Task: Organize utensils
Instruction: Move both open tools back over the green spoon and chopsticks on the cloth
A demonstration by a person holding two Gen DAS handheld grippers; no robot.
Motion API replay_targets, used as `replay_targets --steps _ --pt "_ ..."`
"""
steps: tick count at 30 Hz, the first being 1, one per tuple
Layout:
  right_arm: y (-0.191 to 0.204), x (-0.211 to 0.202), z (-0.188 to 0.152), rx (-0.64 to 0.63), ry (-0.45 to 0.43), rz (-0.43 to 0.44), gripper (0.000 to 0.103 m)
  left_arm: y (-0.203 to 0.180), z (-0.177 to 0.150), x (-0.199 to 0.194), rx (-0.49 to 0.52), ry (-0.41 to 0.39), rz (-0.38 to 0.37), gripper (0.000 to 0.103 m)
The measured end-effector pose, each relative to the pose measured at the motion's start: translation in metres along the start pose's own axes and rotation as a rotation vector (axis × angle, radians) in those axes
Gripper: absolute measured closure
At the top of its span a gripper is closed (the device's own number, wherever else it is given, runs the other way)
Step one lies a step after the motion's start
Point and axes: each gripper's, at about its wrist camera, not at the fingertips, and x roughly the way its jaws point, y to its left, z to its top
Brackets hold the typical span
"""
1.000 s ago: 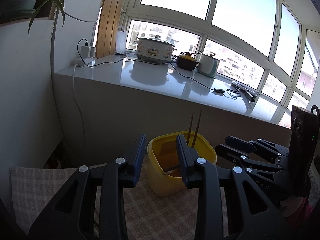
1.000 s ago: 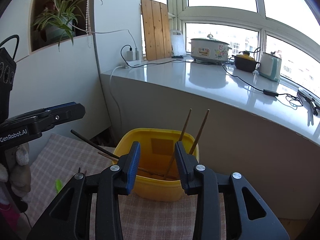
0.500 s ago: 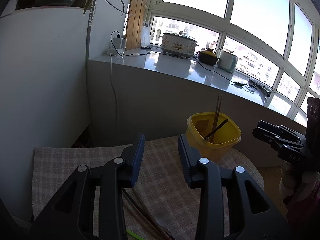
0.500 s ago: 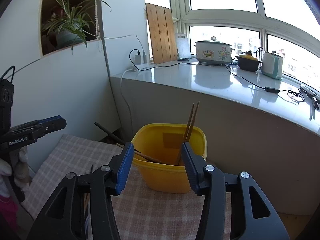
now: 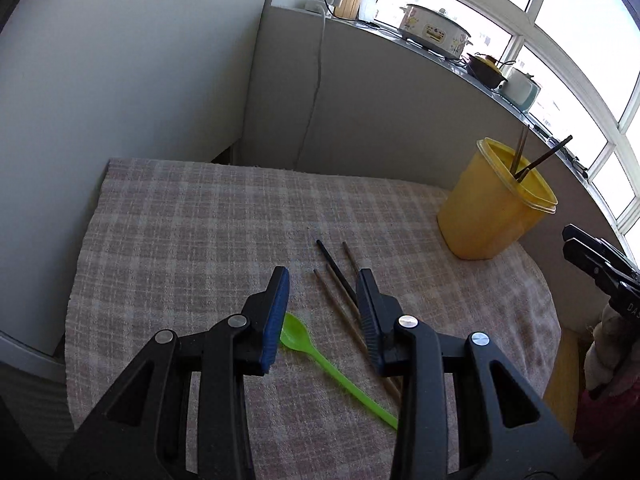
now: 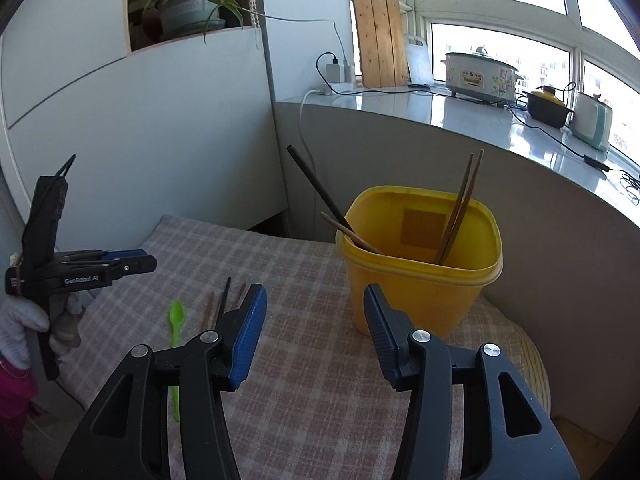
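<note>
Left gripper hangs tilted down over the pink-and-white checked cloth, jaws parted and empty; bright green plastic spoon lies flat beneath the gap, bowl near the left blue pad, and the loose brown and black chopsticks lie side by side just under the right pad. Right gripper has jaws apart, nothing between them, with the yellow plastic tub just beyond its right pad. Tub stands upright on the cloth, holding four leaning chopsticks, well apart from the spoon
</note>
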Motion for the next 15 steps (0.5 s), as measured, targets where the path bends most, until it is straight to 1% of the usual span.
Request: replay_targets --steps 9,15 --pt "0.023 0.045 -0.029 -0.038 0.135 0.047 0.054 0.030 -0.032 0.021 -0.091 0.079 -0.011 0.069" --pt "0.028 0.080 -0.050 -0.001 0.239 0.083 0.054 0.040 -0.039 0.038 -0.120 0.126 -0.015 0.069"
